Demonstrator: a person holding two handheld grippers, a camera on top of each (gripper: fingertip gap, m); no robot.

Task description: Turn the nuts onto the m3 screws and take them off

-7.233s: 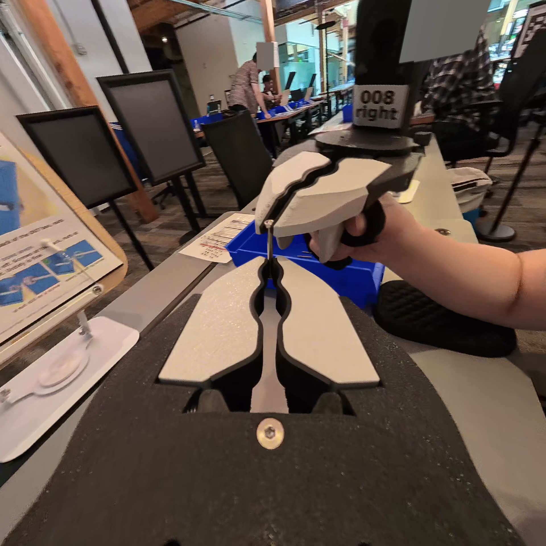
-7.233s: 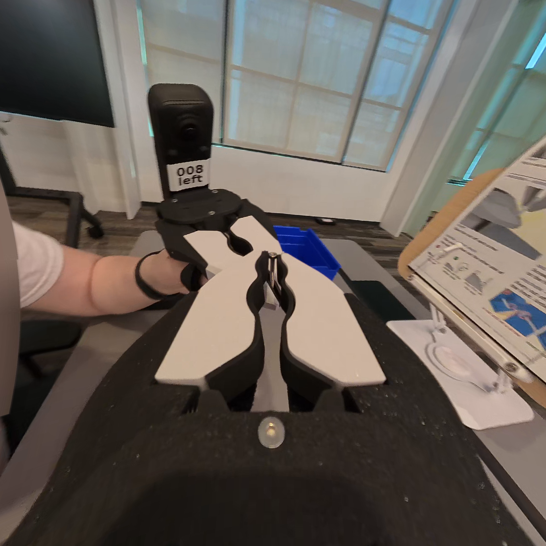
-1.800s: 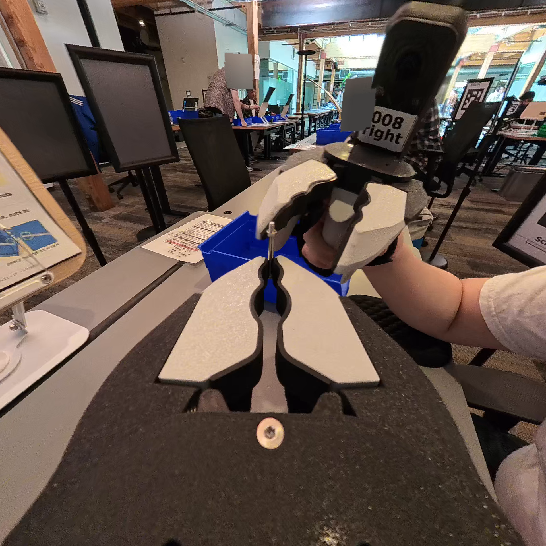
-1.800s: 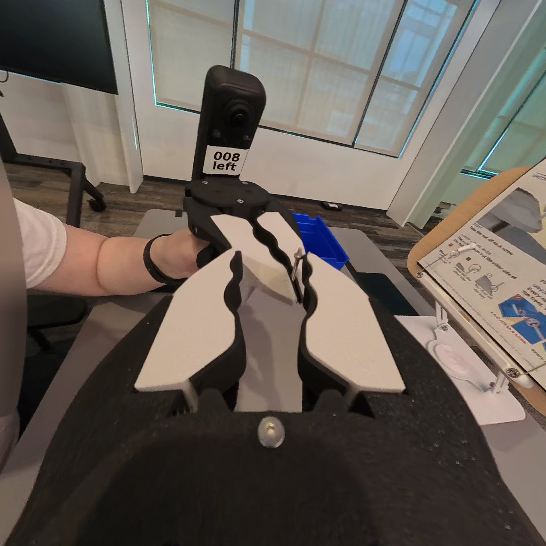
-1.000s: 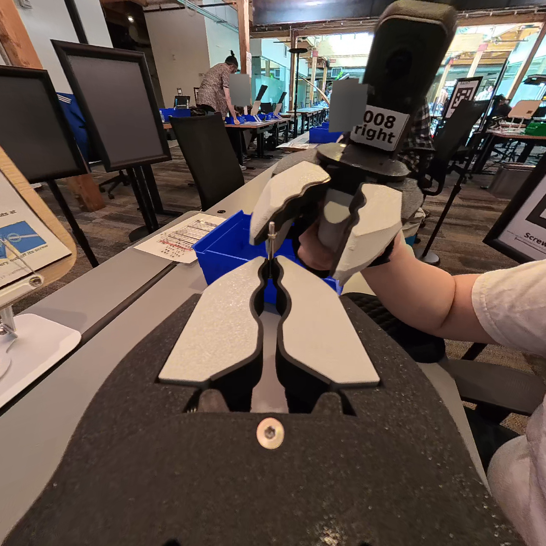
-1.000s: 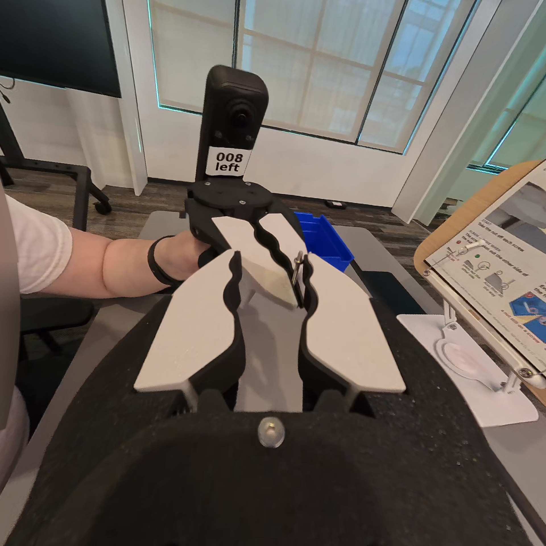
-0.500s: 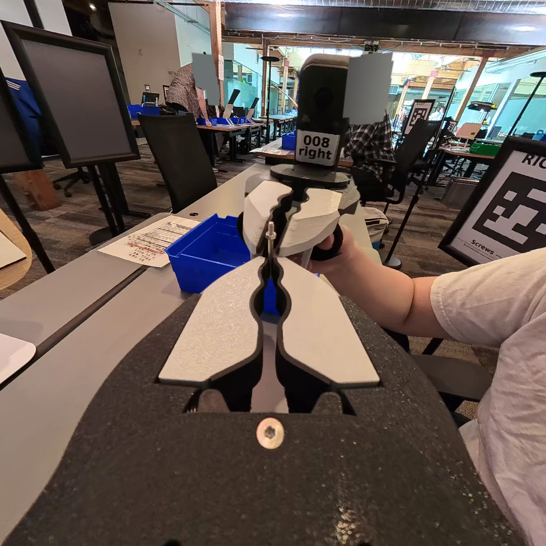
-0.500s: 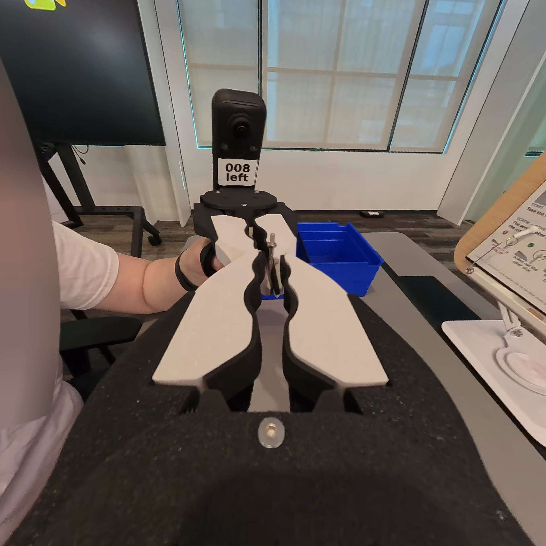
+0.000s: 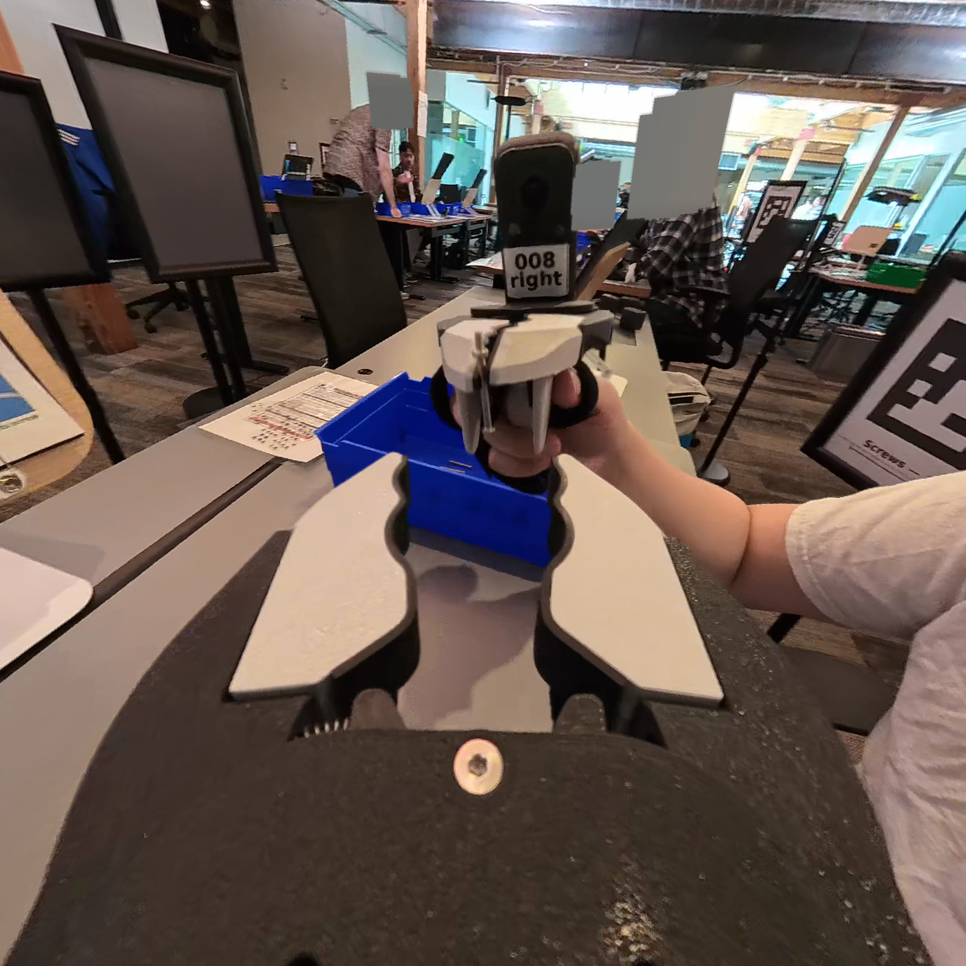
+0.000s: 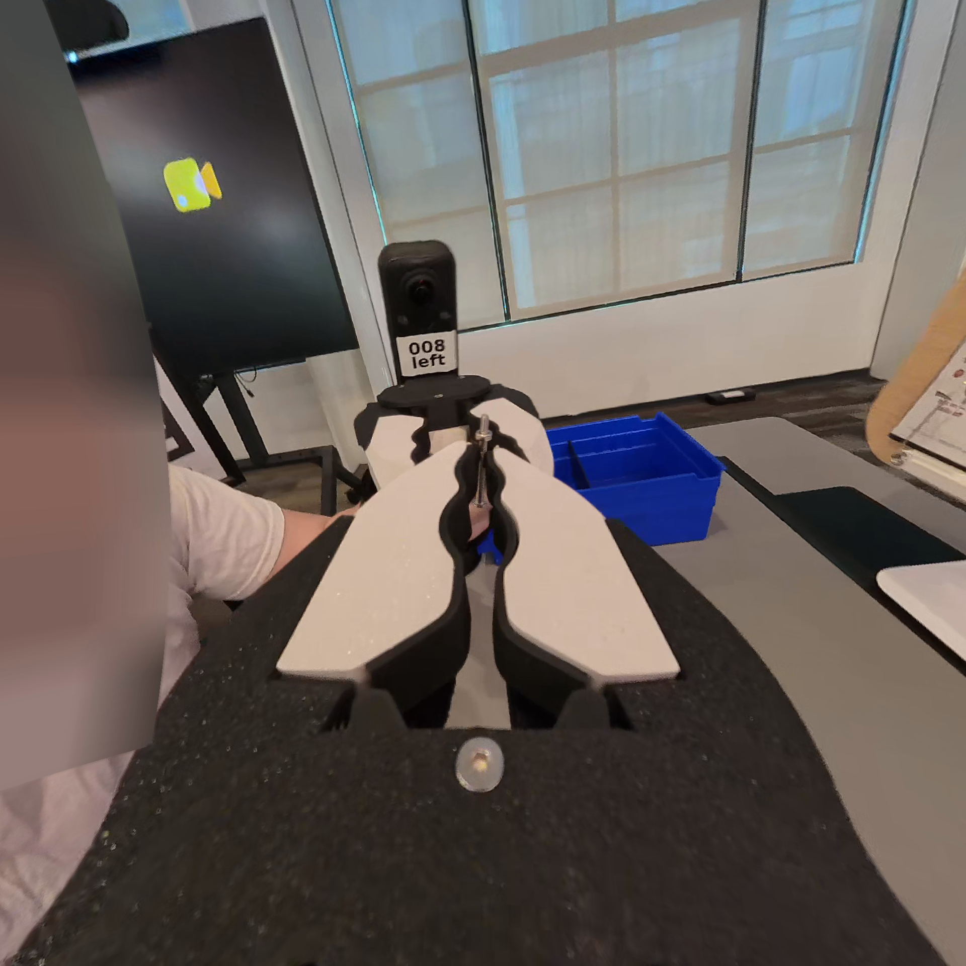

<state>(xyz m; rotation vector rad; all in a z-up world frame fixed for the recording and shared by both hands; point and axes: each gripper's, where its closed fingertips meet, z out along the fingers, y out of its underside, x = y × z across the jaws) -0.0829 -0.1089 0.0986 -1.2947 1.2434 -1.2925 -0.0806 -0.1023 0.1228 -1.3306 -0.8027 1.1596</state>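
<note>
1. The left gripper (image 9: 478,486) is spread wide and holds nothing; it hovers above the near part of the grey worktop (image 9: 130,512).
2. Just beyond it, the blue bin (image 9: 470,502) partly hides the right hand (image 9: 528,444).
3. The right gripper (image 10: 479,473) is clamped on the M3 screw (image 10: 480,460), which stands nearly upright with a nut (image 10: 483,435) near its top.
4. A printed sheet (image 9: 303,413) lies beside the bin, toward the worktop's far edge.
5. Farther off stand a black chair (image 9: 345,272) and framed boards (image 9: 172,172).
</note>
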